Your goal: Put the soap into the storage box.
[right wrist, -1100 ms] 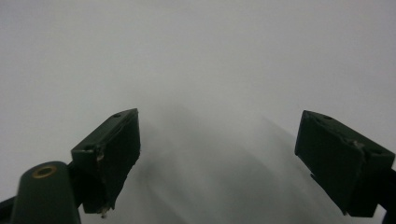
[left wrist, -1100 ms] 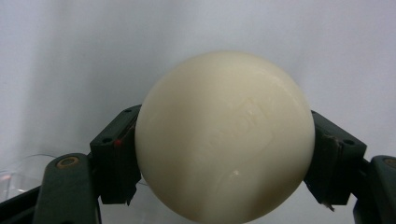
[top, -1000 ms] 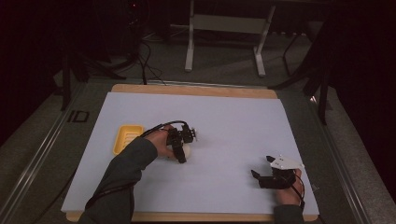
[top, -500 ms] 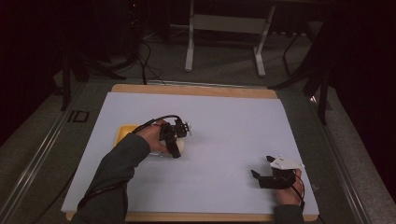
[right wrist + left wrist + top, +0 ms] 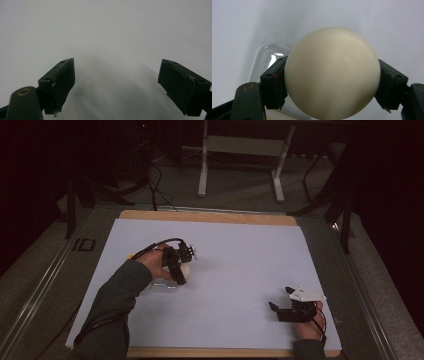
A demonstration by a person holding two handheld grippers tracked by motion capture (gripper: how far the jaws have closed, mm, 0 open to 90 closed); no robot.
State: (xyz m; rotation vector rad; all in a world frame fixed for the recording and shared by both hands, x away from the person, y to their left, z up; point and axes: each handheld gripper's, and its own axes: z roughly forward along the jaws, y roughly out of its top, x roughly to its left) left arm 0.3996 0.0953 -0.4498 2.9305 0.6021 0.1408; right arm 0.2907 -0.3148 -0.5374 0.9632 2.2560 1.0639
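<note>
A: In the high view, what is the left gripper (image 5: pixel 181 270) doing?
B: It is pinching a cream ball (image 5: pixel 184 268) over the left half of the white surface (image 5: pixel 240 265), just above a clear plastic container (image 5: pixel 163 286) that is lying closer to the near edge

A: And the right gripper (image 5: pixel 278 311)?
B: It is resting near the near right corner, well apart from the ball, with its jaws spread and nothing between them

A: What is the left gripper view showing?
B: The ball (image 5: pixel 332 72) is sitting squarely between the two black pads, both pressing on its sides, and the clear container (image 5: pixel 265 58) is lying behind it on the surface

A: And the right gripper view?
B: The right gripper (image 5: pixel 117 85) is holding its jaws wide apart over bare white surface (image 5: pixel 105 30)
</note>
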